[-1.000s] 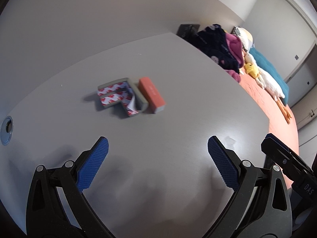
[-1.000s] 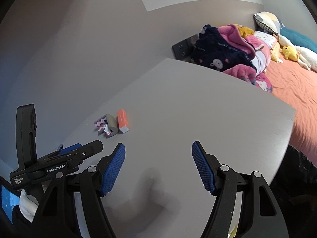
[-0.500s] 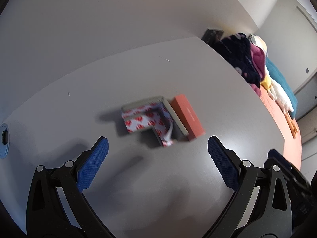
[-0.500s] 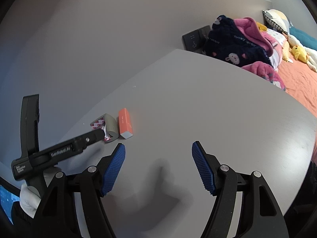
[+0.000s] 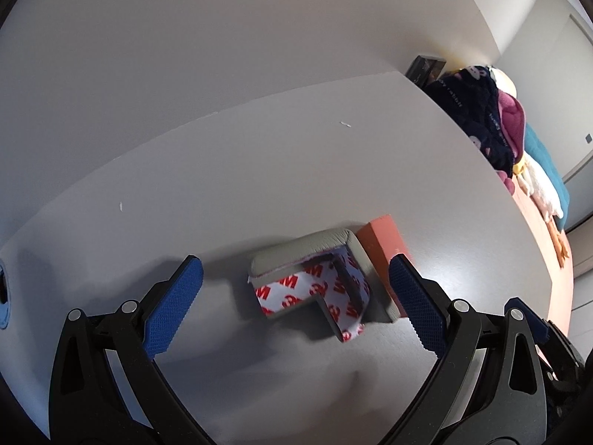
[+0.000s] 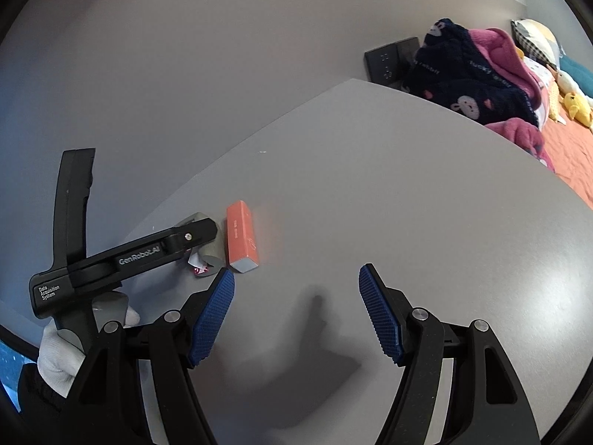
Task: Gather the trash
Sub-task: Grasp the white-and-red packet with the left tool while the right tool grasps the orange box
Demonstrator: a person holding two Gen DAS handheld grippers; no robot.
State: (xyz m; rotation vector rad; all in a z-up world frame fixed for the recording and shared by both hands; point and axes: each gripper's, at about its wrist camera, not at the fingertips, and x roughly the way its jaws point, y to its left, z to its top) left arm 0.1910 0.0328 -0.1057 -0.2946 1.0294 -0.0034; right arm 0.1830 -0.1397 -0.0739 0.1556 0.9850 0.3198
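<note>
Both my grippers now nearer trash; left gripper wide open, empty, straddling grey foam corner for pickup; right gripper open, empty, near orange box.

- Bench: carries an L-shaped corner guard and a small box, both lying flat.
- Small box: immediately right of the corner guard, touching it or nearly so.
- Left gripper: above the bench, fingers spread, straddling guard and box.
- Right gripper: to the right of the box, fingers spread over bare bench.
- Wall: behind the bench; socket panel at the far corner.
- Bed: right of the bench, with a pile of clothes and soft toys on it.
</note>
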